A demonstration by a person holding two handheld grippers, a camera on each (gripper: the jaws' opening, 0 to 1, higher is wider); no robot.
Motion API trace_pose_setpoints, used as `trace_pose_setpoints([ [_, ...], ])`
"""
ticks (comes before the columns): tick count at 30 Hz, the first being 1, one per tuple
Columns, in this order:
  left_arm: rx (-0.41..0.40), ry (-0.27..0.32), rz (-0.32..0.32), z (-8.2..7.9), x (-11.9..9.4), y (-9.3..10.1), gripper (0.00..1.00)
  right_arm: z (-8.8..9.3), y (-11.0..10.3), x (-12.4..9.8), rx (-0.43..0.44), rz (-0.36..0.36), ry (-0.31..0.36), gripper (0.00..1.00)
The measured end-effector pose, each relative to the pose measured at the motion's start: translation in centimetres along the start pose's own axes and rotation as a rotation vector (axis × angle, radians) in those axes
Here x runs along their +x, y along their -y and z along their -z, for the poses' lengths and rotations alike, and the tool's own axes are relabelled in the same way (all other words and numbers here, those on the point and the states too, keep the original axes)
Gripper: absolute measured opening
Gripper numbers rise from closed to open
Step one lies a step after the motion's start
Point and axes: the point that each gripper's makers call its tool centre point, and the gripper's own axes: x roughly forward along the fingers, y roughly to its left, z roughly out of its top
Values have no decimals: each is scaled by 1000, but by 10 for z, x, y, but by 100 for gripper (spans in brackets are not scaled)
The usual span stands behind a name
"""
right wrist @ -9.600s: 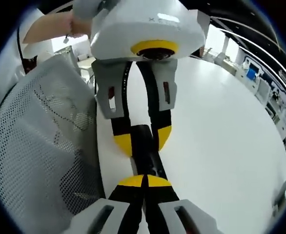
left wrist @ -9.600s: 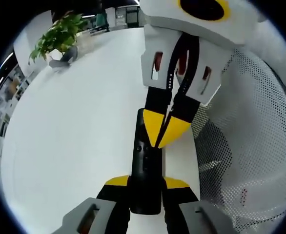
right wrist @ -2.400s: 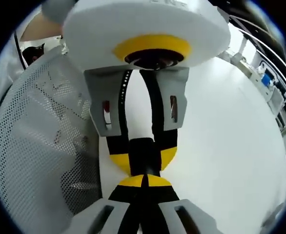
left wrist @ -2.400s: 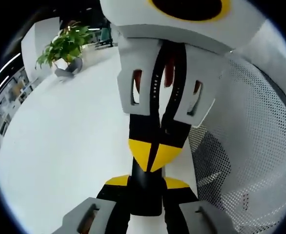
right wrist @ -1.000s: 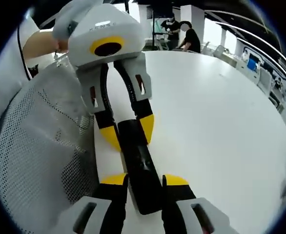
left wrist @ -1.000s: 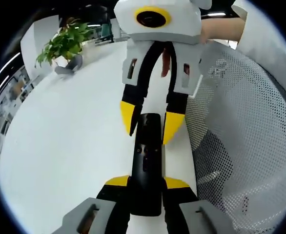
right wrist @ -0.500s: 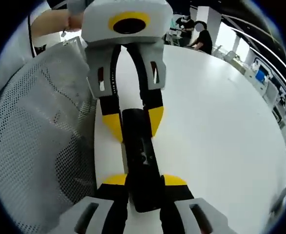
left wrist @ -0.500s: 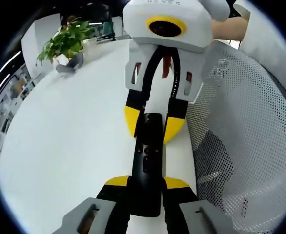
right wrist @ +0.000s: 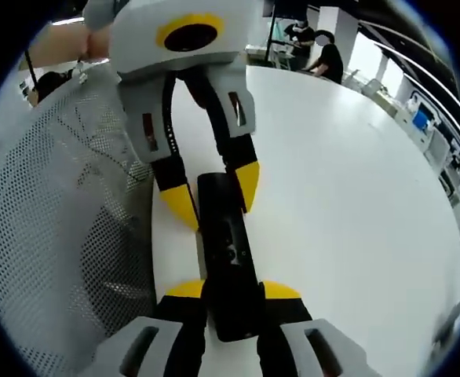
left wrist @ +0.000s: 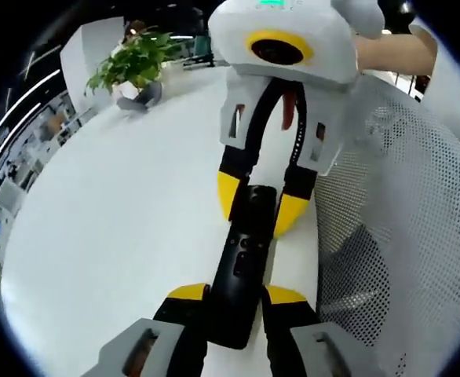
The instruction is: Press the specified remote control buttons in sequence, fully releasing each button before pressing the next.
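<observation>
— Item one, the remote (left wrist: 243,271)?
— Black, lying lengthwise on the white table (left wrist: 120,212). I see my left gripper (left wrist: 236,300) clamped on its near end.
— Right gripper (right wrist: 231,294)?
— Jaws closed on the opposite end of the same remote (right wrist: 228,251); each gripper faces the other across it.
— Surroundings?
— White mesh chair back (right wrist: 53,236) just beside the table edge; potted plant (left wrist: 136,67) at the far side

The remote's (left wrist: 243,259) button markings are too small to read.
</observation>
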Motion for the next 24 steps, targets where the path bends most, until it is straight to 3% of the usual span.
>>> trace_pose_setpoints([
  [4, -197, 123, -86, -12, -27, -12, 34, 0, 0, 0, 11, -4, 15, 21],
  [8, -301, 280, -268, -24, -75, -35, 42, 0, 0, 0, 7, -4, 2, 21],
  [12, -336, 391, -445, -25, -121, -49, 53, 0, -1, 0, -1, -11, -17, 21],
  [14, -369, 443, -496, -25, -135, -53, 57, 0, 0, 0, -2, -14, -20, 21],
  [20, -285, 566, -696, -20, -180, -65, 68, 0, 0, 0, -2, -15, -32, 21],
  [24, -311, 681, -755, -24, -200, -70, 87, 0, 1, 0, 3, -13, -29, 21],
])
